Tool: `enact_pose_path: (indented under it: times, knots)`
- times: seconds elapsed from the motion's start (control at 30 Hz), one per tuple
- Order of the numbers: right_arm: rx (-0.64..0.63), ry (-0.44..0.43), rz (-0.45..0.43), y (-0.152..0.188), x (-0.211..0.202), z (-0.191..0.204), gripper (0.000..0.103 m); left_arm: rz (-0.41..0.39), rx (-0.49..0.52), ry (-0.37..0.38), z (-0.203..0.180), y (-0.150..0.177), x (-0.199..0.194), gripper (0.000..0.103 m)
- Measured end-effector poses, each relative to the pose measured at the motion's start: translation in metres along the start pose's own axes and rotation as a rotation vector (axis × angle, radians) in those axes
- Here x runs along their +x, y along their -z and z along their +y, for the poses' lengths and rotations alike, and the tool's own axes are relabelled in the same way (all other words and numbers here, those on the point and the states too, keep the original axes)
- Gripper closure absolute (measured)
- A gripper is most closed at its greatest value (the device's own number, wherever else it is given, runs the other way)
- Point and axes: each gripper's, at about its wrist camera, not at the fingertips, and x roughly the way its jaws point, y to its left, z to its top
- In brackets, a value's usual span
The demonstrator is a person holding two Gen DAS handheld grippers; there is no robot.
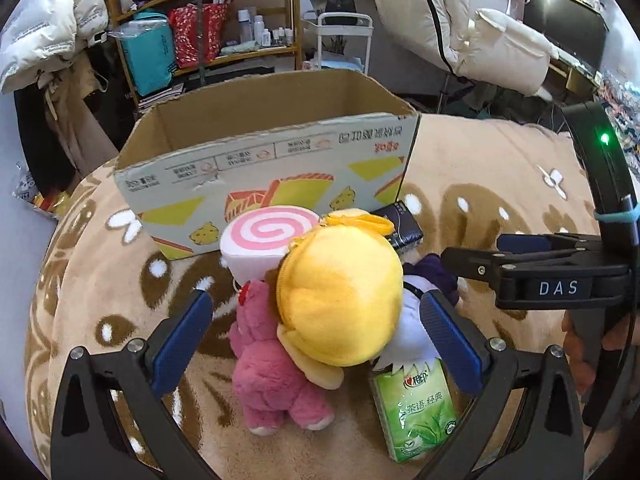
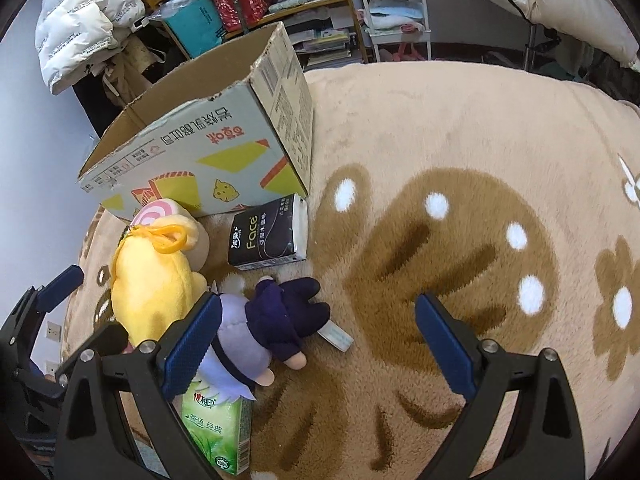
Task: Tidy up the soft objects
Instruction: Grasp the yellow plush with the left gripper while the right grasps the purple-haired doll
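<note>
A yellow plush (image 1: 340, 296) lies on a pink plush bear (image 1: 272, 368), with a pink-swirl roll plush (image 1: 260, 240) behind them and a purple-and-white doll (image 2: 264, 324) to the right. An open cardboard box (image 1: 264, 168) stands behind the pile. My left gripper (image 1: 320, 328) is open, its jaws on either side of the yellow plush. My right gripper (image 2: 320, 344) is open and empty, its left finger (image 2: 192, 344) beside the doll. It also shows in the left wrist view (image 1: 520, 268).
A green tissue pack (image 1: 416, 412) lies by the doll and a black tissue pack (image 2: 268, 236) lies by the box corner. All rest on a tan patterned blanket (image 2: 460, 128). Shelves (image 1: 208, 40), a white cart (image 1: 344, 40) and jackets stand behind.
</note>
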Motion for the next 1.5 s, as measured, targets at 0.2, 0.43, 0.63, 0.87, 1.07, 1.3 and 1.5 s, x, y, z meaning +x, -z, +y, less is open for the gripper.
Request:
enact_pose_path:
  times: [0.2,0.43,0.63,0.87,1.07,1.3,1.5]
  knots:
    - [0.014,-0.012,0.033,-0.001,0.009,-0.002,0.003,0.036,0.037,0.003,-0.01,0.0,0.01,0.001]
    - [0.004,-0.043,0.064,-0.001,0.021,0.002,0.012,0.06,0.089,-0.015,-0.02,0.002,0.022,0.001]
    - [0.016,-0.107,0.092,-0.003,0.031,0.003,0.024,0.074,0.116,-0.017,-0.023,0.005,0.029,0.001]
    - [0.02,-0.17,0.111,-0.001,0.041,0.002,0.034,0.098,0.103,-0.019,-0.019,0.006,0.036,0.022]
    - [-0.003,-0.208,0.107,-0.002,0.047,0.007,0.045,0.1,0.115,-0.033,-0.021,0.006,0.039,0.027]
    - [-0.011,-0.214,0.059,-0.003,0.036,0.008,0.072,0.103,0.061,0.001,-0.015,0.007,0.034,0.043]
    - [-0.086,-0.161,0.005,-0.002,0.022,0.026,0.073,0.092,0.065,-0.018,-0.018,0.011,0.022,0.044]
